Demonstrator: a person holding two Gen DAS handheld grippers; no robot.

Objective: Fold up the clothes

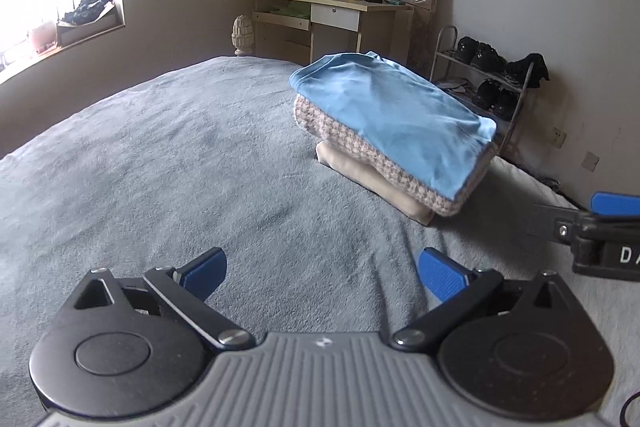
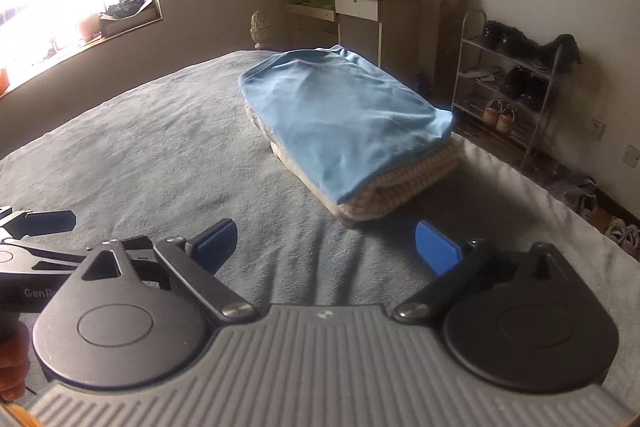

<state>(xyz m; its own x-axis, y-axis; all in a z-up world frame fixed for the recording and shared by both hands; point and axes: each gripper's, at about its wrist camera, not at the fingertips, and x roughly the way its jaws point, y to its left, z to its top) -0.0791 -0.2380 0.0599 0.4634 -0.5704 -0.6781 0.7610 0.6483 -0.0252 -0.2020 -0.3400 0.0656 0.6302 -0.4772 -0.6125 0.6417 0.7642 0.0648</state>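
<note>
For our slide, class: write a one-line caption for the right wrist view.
Open right claw hovers above a grey bed, facing a folded stack topped by a blue shirt.

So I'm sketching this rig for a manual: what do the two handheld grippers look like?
Both look alike: the left gripper and right gripper each have a ribbed grey body, two round black discs, black link arms with silver screws, and blue ridged pads on the jaws. White lettering marks their black side housings. A thin black cable loops at the left wrist view's lower right edge.
</note>
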